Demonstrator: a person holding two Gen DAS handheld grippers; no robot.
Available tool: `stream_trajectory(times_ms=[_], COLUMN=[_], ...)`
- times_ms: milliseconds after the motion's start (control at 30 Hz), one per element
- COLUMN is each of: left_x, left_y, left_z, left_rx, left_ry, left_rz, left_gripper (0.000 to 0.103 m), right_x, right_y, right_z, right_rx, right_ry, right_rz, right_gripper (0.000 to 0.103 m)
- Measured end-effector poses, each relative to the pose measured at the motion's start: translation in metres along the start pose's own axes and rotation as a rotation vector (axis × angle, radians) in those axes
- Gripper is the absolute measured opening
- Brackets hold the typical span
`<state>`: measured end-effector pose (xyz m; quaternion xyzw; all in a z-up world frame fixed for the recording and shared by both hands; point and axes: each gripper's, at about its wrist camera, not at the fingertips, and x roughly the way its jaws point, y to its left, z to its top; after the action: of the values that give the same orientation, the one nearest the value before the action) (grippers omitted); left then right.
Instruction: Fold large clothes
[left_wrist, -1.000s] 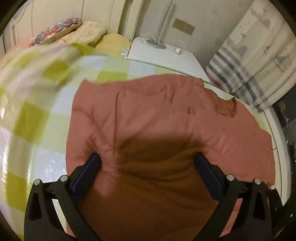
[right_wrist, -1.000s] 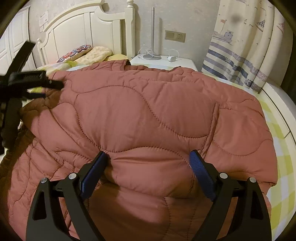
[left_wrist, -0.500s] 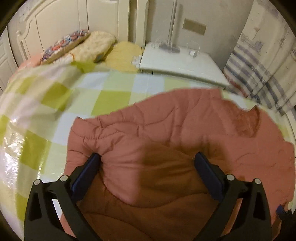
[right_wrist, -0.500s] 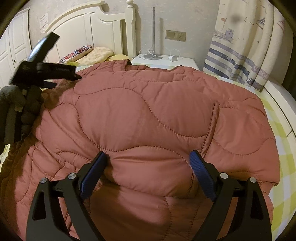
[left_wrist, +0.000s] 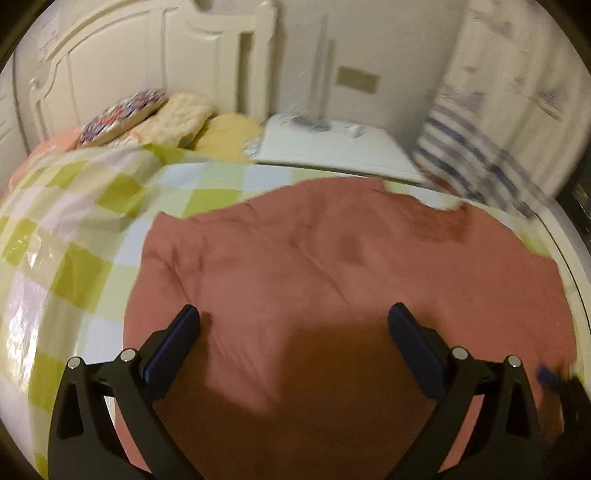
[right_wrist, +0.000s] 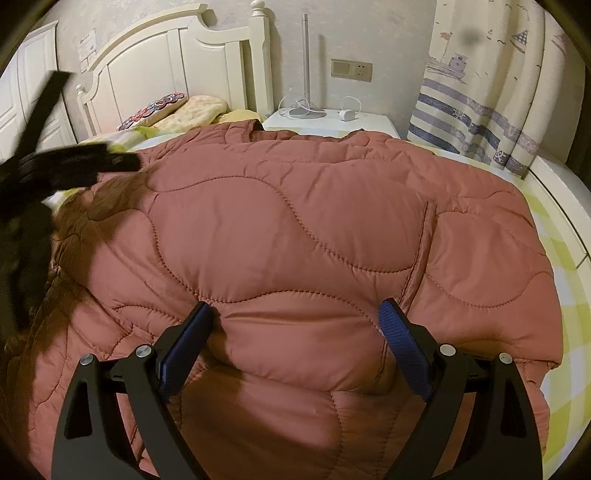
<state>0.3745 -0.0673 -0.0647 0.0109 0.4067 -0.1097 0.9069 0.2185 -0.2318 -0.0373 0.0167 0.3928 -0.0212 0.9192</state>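
Bed (left_wrist: 74, 229) with the green check cover takes up most of both views, and the quilted red coat (right_wrist: 295, 229) lies spread across it, collar end toward the headboard (right_wrist: 207, 55), near edge at the bottom of both views

Coat is bulky and slick-looking, puffy panels. Main risk: a folded panel springs back open or slides off itself once let go, because the fill pushes back and nothing pins it

Left side of the coat looks rumpled and bunched under the left tong in the right view. If that lump gets folded over as is, the fold comes out crooked and thick on one side

Right edge of the coat (right_wrist: 535, 295) sits near the bed's edge. A hard pull that way could drag it off the mattress

Nightstand (right_wrist: 332, 118) with a lamp base and loose cable sits just past the collar. A wide swing of cloth could catch the cable

Right tong (right_wrist: 297, 332): jaws wide, a puffed ridge of coat sits between them, not pinched. Closing here grabs only the top layer, I think, so the layer below stays put and the fold splits

Left tong (left_wrist: 293, 336): jaws wide, nothing held, over the coat's left part. That view is motion-blurred, so I can't tell whether the tips touch the cloth. Moving that fast, it can snag a seam or shove the coat sideways
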Motion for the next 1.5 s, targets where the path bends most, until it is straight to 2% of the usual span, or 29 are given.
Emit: stream_trajectory(times_ms=[67, 133, 233, 300, 400, 433, 567, 700, 833, 900, 967, 1067, 1133, 1167, 1233, 1333, 1367, 1500], left_x=[-0.005, 0.009, 0.007, -0.003, -0.037, -0.045, -0.032, -0.041, -0.065, -0.070, -0.076, -0.074, -0.069, -0.069, -0.069, -0.067, -0.067, -0.066], left_y=[-0.014, -0.023, -0.015, -0.011, -0.011, -0.015, -0.036, -0.025, -0.016, -0.014, -0.013, -0.004, 0.003, 0.005, 0.006, 0.006, 0.006, 0.006], left_z=[-0.020, -0.041, -0.037, -0.038, -0.049, -0.056, -0.090, -0.089, -0.114, -0.131, -0.139, -0.140, -0.138, -0.138, -0.139, -0.139, -0.139, -0.137], left_rx=[0.074, 0.152, 0.101, 0.074, 0.058, 0.079, 0.224, 0.163, 0.143, 0.134, 0.129, 0.093, 0.060, 0.053, 0.052, 0.059, 0.061, 0.060], left_ry=[-0.004, 0.016, 0.034, 0.022, -0.031, -0.040, 0.009, 0.006, -0.016, 0.016, 0.016, 0.041, 0.070, 0.072, 0.069, 0.075, 0.078, 0.079], left_rz=[0.043, 0.084, 0.055, 0.072, -0.012, -0.013, 0.092, 0.072, 0.066, 0.077, 0.078, 0.060, 0.042, 0.037, 0.037, 0.044, 0.047, 0.048], left_gripper=[0.101, 0.101, 0.101, 0.100, 0.101, 0.101, 0.101, 0.101, 0.101, 0.101, 0.101, 0.101, 0.101, 0.101, 0.101, 0.101, 0.101, 0.101], right_x=[0.000, 0.000, -0.001, -0.001, -0.001, -0.001, -0.001, -0.003, -0.004, -0.004, -0.003, -0.005, -0.020, -0.027, -0.041, -0.032, -0.037, -0.035], right_y=[0.000, 0.000, 0.000, -0.002, -0.004, -0.005, -0.005, -0.005, -0.008, -0.008, -0.007, -0.005, 0.000, 0.004, 0.023, 0.049, 0.053, 0.040], right_z=[0.000, 0.000, -0.001, -0.001, -0.001, -0.002, -0.002, -0.002, -0.002, -0.002, -0.002, -0.003, -0.008, -0.013, -0.029, -0.051, -0.052, -0.046], right_rx=[0.000, -0.002, -0.002, 0.003, 0.010, 0.010, 0.010, 0.018, 0.031, 0.031, 0.025, 0.021, 0.045, 0.051, 0.005, -0.128, -0.148, -0.088], right_ry=[0.000, 0.000, -0.002, -0.002, -0.003, -0.002, -0.001, -0.009, -0.013, -0.012, -0.010, 0.004, 0.000, -0.017, -0.030, 0.065, 0.046, 0.096], right_rz=[0.000, -0.001, -0.008, -0.005, -0.001, 0.002, 0.000, -0.005, -0.009, -0.013, -0.023, -0.035, -0.086, -0.077, -0.002, -0.037, -0.059, -0.036], right_gripper=[0.088, 0.088, 0.088, 0.088, 0.088, 0.088, 0.088, 0.088, 0.088, 0.088, 0.088, 0.088, 0.088, 0.088, 0.088, 0.088, 0.088, 0.091])
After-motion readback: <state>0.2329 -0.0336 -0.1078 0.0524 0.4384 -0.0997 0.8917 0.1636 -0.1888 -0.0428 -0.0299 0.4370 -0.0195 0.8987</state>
